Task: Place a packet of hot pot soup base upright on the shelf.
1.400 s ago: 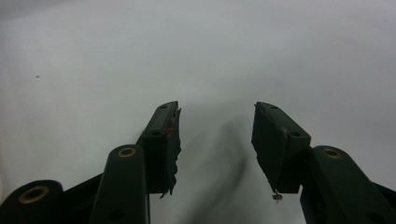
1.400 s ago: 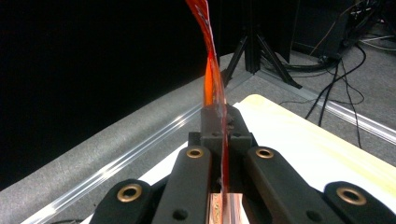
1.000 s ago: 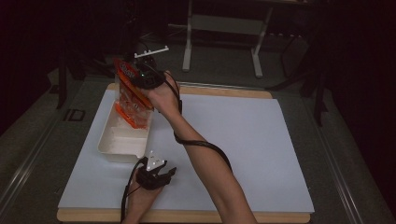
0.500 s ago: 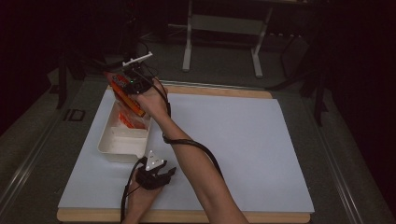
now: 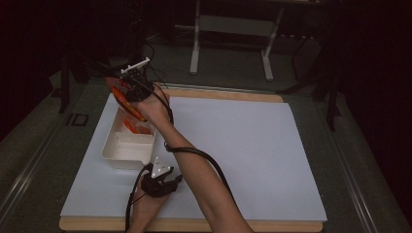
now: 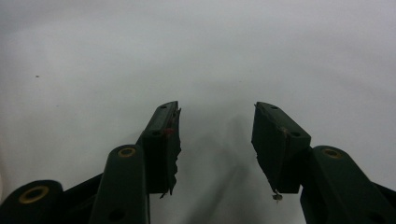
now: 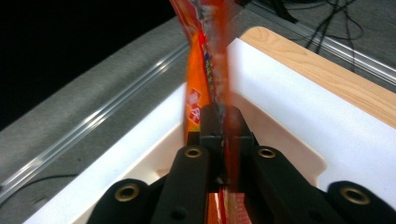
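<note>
Tray (image 5: 127, 154) on sheet (image 5: 252, 145), left side.

Fixed high above the near edge, looking forward and down across the whole white mat (image 5: 233, 145). Riding on the left gripper (image 6: 215, 140), close over bare mat ahead of its jaws. Riding on the right gripper (image 7: 219, 133), close above the white tray (image 7: 280, 135), shared with the high view.

High view: dim, dark surround — only the white sheet (image 5: 252, 150) reads clearly. Left gripper view: even, soft light, faint jaw shadows on the sheet. Right gripper view: orange packet (image 7: 210, 60) motion-blurred — background corner black, metal rail glinting.
</note>
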Demonstrator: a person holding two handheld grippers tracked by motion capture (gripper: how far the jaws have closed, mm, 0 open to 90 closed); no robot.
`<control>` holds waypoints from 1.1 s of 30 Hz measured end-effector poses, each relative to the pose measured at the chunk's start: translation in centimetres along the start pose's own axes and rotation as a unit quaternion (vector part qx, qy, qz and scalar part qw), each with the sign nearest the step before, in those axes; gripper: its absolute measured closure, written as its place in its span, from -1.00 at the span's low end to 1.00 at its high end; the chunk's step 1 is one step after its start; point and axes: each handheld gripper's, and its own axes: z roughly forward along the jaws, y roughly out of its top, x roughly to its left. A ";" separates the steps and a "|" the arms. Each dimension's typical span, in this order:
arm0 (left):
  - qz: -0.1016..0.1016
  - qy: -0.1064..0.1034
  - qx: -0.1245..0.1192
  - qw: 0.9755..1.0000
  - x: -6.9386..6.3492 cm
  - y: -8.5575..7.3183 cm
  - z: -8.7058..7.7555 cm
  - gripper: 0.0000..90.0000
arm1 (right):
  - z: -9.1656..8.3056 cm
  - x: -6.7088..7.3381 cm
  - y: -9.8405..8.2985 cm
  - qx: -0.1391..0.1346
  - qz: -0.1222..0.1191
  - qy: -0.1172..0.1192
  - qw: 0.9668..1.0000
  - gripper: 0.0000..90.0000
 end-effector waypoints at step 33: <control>0.008 0.008 0.005 1.000 -0.2 0.0 0.1 0.14 | -15.4 -3.7 -10.0 -0.061 -0.051 0.046 0.996 0.10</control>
